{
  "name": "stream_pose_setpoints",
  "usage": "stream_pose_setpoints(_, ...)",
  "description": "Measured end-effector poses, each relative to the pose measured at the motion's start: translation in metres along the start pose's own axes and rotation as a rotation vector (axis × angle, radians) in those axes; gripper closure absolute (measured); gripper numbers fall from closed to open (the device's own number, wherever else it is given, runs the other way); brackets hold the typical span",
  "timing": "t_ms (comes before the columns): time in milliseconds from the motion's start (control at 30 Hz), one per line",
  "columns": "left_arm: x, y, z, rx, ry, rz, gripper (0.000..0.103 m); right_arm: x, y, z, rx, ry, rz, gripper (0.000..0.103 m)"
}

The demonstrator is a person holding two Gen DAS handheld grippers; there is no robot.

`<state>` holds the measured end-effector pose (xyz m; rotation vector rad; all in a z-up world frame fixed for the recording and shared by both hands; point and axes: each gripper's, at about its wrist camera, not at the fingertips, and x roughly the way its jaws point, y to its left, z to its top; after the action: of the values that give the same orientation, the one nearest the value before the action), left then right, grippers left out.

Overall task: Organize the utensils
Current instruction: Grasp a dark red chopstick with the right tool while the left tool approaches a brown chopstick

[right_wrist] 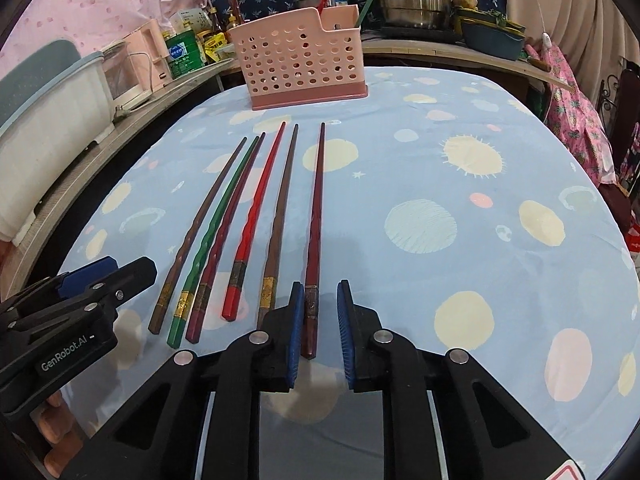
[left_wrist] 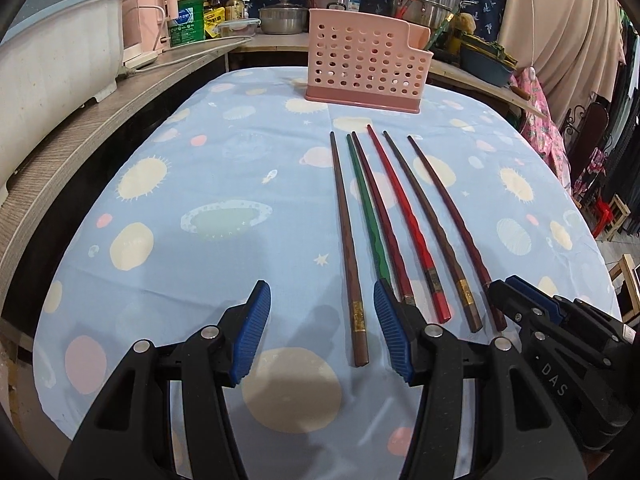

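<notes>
We see six long chopsticks lying side by side on the light-blue tablecloth (right_wrist: 420, 152) printed with planets and suns, their thin tips pointing toward the pink perforated plastic utensil holder (right_wrist: 298, 58) at the far end of the table. From our left they run: a brown wooden chopstick (left_wrist: 346, 248), a green chopstick (right_wrist: 212, 232) touching a dark red chopstick (right_wrist: 230, 228), a bright red chopstick (right_wrist: 256, 216), a second brown chopstick with a gold band (right_wrist: 280, 216), and a dark maroon chopstick (right_wrist: 316, 224).

Our left gripper (left_wrist: 322, 332) is spread wide, its blue ribbed pads either side of the first brown chopstick's thick end, gripping nothing. Our right gripper (right_wrist: 319, 332) straddles the maroon chopstick's thick end; its jaws are narrowed but a gap shows on the right, so it looks released, though we cannot be sure the left pad is clear of the stick.

In the holder, a red stick and a green stick (right_wrist: 370, 0) stand up.
</notes>
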<state>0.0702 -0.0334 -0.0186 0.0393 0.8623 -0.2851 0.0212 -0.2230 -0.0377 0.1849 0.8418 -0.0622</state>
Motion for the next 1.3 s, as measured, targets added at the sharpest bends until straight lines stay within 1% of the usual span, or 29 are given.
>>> stream_pose_setpoints(100, 0.002, -0.001, -0.002, 0.009, 0.001, 0.004, 0.052, 0.001, 0.001, 0.0, -0.005, 0.007, -0.006, 0.088)
stream_pose_setpoints(167, 0.004, -0.002, -0.003, 0.014, 0.003, 0.006, 0.052, 0.003, 0.0, -0.001, 0.001, 0.013, -0.007, 0.092)
stream_pose_setpoints(400, 0.016, -0.004, -0.01, 0.022, 0.032, 0.014, 0.052, 0.003, 0.001, -0.001, -0.003, 0.012, -0.017, 0.092)
stream_pose_setpoints(800, 0.016, -0.011, -0.017, 0.052, -0.011, 0.062, 0.052, 0.004, 0.0, -0.001, 0.002, 0.011, -0.014, 0.093)
stream_pose_setpoints(1300, 0.015, -0.011, -0.019, 0.058, -0.025, 0.059, 0.052, 0.004, 0.001, -0.001, -0.008, 0.009, -0.026, 0.093)
